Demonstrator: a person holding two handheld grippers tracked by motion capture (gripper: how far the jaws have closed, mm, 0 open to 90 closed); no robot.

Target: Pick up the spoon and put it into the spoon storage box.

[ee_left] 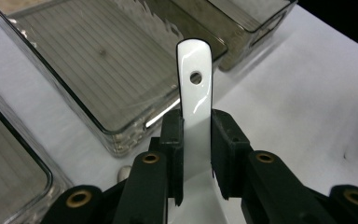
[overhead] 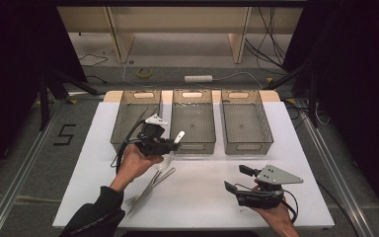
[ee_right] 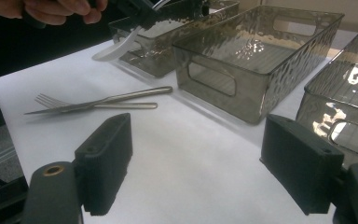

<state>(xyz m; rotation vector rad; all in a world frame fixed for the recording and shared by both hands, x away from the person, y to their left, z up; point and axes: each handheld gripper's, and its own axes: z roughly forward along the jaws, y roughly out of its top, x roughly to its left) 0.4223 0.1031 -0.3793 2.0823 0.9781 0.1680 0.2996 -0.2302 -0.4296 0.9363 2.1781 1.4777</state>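
left gripper (overhead: pixel 170 146) clamped on white spoon (ee_left: pixel 195 88), handle sticking up between jaws, held above table (overhead: pixel 202 197) just before middle bin (overhead: pixel 193 123). right gripper (overhead: pixel 237 186) jaws wide, holding nothing. fork (overhead: pixel 140 195) and knife (ee_right: pixel 98 101) on table.

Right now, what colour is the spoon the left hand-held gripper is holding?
White and glossy, the spoon shows best in the left gripper view.

A lab: black curtains (overhead: pixel 10 59), floor cables (overhead: pixel 271 44).
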